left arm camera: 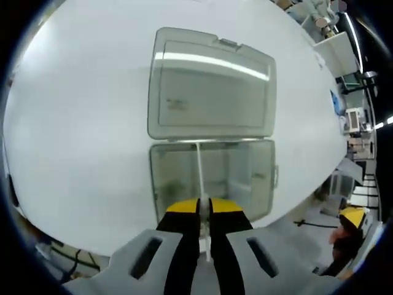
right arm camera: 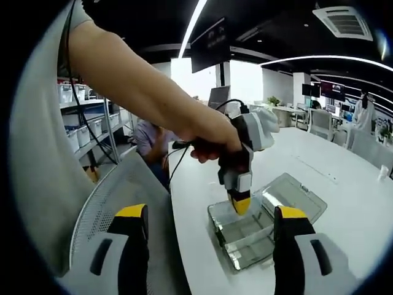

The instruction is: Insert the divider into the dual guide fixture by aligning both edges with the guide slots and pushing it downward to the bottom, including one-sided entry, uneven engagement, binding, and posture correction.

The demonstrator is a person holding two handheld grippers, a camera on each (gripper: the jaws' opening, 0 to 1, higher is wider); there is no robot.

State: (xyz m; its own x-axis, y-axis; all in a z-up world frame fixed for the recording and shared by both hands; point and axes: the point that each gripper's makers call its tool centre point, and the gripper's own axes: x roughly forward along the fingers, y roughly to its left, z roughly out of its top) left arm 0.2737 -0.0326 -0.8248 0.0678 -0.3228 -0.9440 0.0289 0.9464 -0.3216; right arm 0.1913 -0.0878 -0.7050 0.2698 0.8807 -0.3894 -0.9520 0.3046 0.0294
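One divider (left arm camera: 199, 175) is pinched by our left gripper (left arm camera: 204, 212) above the clear box (left arm camera: 245, 184); our right gripper (right arm camera: 209, 236) stands spread. Any tilt risks binding in the slots.

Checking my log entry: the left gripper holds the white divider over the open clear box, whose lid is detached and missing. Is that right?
Not quite: the lid is attached, folded open flat on the table behind the clear box, as the left gripper view shows. The left gripper does hold the white divider over it.
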